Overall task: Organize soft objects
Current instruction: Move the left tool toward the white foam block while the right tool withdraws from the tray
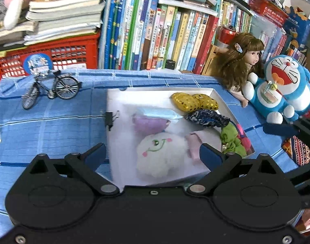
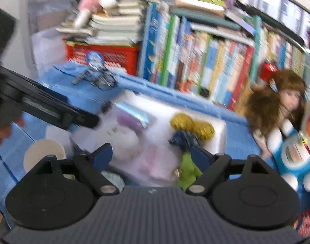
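A white box [image 1: 163, 90] on the blue checked cloth holds several soft things: a white smiling plush [image 1: 161, 156], a purple pad [image 1: 148, 124] under a blue face mask [image 1: 159, 113], a gold sequin pouch [image 1: 193, 100], a dark blue pouch [image 1: 207, 118], a pink cloth [image 1: 193, 146] and a green cloth [image 1: 230, 140]. My left gripper [image 1: 153, 154] hangs open above the plush, its pads clear of it. The blurred right wrist view shows my right gripper [image 2: 151, 156] open over the box [image 2: 215, 140], between the plush [image 2: 124, 136] and the green cloth [image 2: 188, 170].
A toy bicycle [image 1: 51, 89] stands at the back left before a red crate [image 1: 53, 57]. Books [image 1: 155, 36] line the back. A doll [image 1: 240, 65] and a blue cat plush [image 1: 281, 87] sit at the right. A patterned cloth [image 1: 297, 150] lies near the right edge.
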